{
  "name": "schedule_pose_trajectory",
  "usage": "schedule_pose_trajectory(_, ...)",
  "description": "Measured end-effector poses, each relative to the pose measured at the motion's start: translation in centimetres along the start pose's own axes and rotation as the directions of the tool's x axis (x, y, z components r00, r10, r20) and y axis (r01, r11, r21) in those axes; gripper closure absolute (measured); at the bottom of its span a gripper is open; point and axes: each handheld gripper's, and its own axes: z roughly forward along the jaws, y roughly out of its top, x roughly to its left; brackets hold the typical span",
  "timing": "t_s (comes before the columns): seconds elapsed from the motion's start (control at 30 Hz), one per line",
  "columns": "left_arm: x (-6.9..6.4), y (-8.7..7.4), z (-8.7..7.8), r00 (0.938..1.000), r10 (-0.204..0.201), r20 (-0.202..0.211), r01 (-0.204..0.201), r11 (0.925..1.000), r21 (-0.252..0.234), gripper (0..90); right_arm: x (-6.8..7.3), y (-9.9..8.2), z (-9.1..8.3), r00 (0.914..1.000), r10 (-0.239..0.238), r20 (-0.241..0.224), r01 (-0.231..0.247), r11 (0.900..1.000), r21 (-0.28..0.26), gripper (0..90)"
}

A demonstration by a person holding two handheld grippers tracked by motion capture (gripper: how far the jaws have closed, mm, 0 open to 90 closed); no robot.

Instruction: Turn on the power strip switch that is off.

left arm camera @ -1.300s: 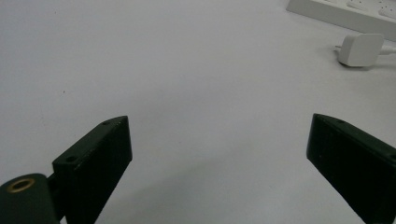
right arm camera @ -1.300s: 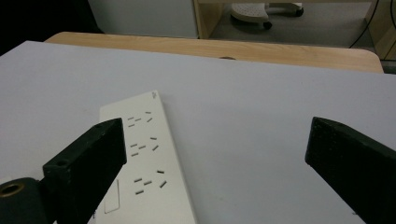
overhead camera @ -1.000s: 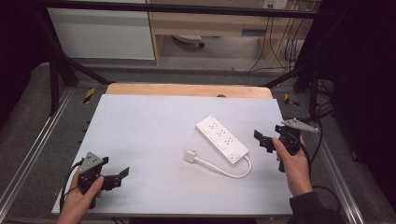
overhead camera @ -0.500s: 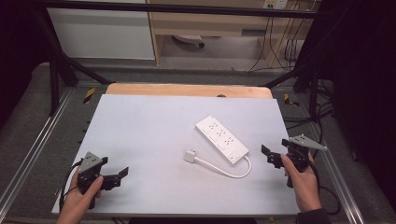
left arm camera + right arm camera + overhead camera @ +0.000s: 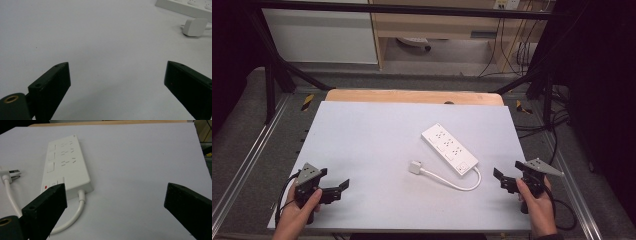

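A white power strip (image 5: 449, 149) lies flat at the middle right of the white table top (image 5: 377, 135), also close ahead in the right gripper view (image 5: 65, 165). Its short white cable (image 5: 459, 183) curls round to a white plug (image 5: 415, 167) lying on the table; the plug (image 5: 195, 27) appears far off in the left gripper view. My left gripper (image 5: 339, 189) rests near the front left corner, open and empty. My right gripper (image 5: 503, 180) is held at the front right edge, open, just right of the strip's cable end.
A wooden strip (image 5: 412, 96) borders the table's far edge. Black frame bars (image 5: 272, 75) and metal rails flank the table. Cables (image 5: 557, 125) hang at the right side. A cabinet (image 5: 322, 35) stands beyond.
My right gripper has drawn back toward the front edge and slightly right, away from the power strip. The left gripper has stayed put.
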Motion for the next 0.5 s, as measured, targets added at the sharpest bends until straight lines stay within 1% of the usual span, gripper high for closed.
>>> schedule_pose_trajectory(0.17,-0.1,0.0,0.0,1.0,0.003,0.001,-0.003,1.0,0.002,6.7,0.1,-0.9,0.0,0.9998,-0.02,0.005,0.02,0.9995,0.025,5.2)
schedule_pose_trajectory(0.23,-0.1,0.0,-0.1,1.0,0.003,0.0,-0.003,1.0,0.003,6.7,0.2,-1.3,0.1,0.9995,-0.032,-0.001,0.032,0.9985,0.044,5.1)
schedule_pose_trajectory(0.3,-0.2,0.0,-0.1,1.0,0.003,0.004,-0.003,1.0,0.004,6.7,0.4,-1.6,0.2,0.9987,-0.05,-0.005,0.05,0.9966,0.065,4.8)
schedule_pose_trajectory(0.37,-0.4,0.0,-0.2,0.9999,0.011,0.006,-0.011,0.9999,0.004,6.7,0.5,-1.7,0.4,0.9976,-0.07,-0.004,0.07,0.9941,0.083,4.8)
schedule_pose_trajectory(0.5,-0.4,0.0,-0.1,0.9999,0.014,0.006,-0.014,0.9999,0.005,6.7,0.5,-1.9,1.2,0.9968,-0.078,0.018,0.075,0.9897,0.122,5.0)
